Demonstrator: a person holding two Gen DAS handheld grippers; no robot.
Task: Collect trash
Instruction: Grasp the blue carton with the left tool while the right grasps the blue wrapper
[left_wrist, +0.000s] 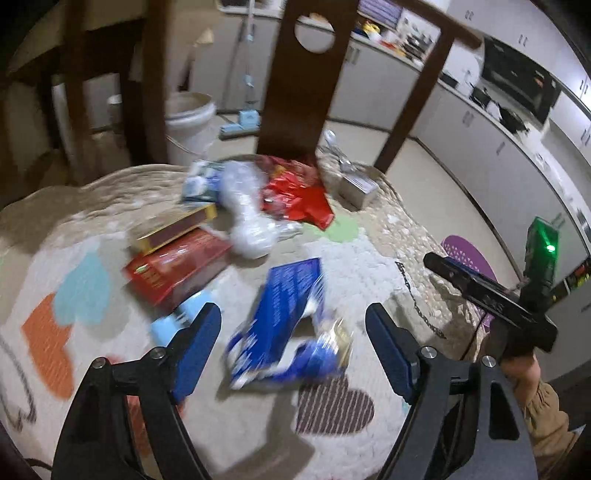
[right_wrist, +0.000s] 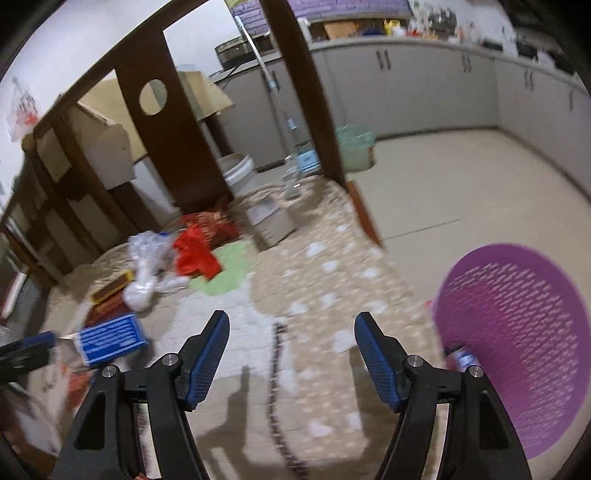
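Directly below the spread left gripper (left_wrist: 293, 325) – blue box (left_wrist: 286, 310), untouched on rug (left_wrist: 369, 258)

Ahead of your jaws a patterned rug (right_wrist: 325, 258) covers pale floor (right_wrist: 461, 177); dark chair legs (right_wrist: 314, 92) stand beyond, grey cabinets (right_wrist: 424, 92) line the far wall.

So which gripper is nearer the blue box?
Left. The left gripper hangs open right over the blue box, which shows between its fingers. The right gripper is off to the box's right, over bare rug.
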